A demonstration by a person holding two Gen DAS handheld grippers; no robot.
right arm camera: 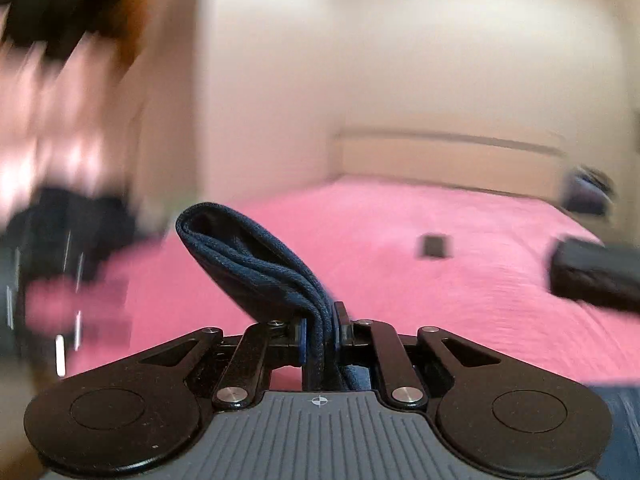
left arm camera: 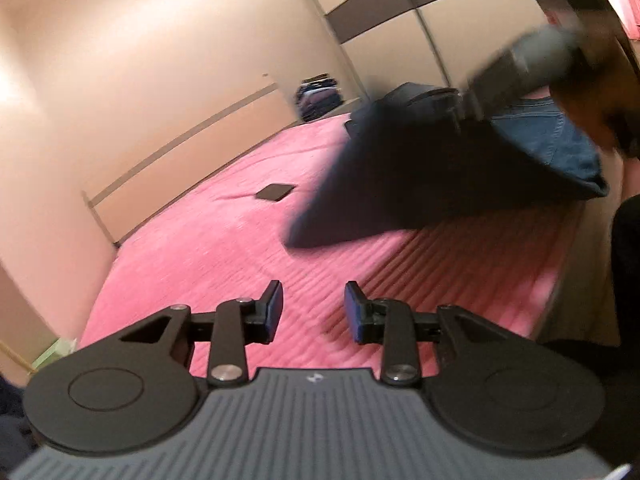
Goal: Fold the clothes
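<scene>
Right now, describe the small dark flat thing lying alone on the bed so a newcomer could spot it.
Start at the pink bedspread covering the bed. Near its middle, toward the beige headboard, lies a small flat black square object. Unlike the dark blue garment held up by the right gripper, it is rigid-looking, thin and lying alone.

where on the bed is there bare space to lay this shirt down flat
The pink bedspread lies bare from the open left tongs out to the small black square. It is crowded at the right: the navy garment hangs there from the right tongs, with dark folded clothes beyond and a pile by the headboard.
</scene>
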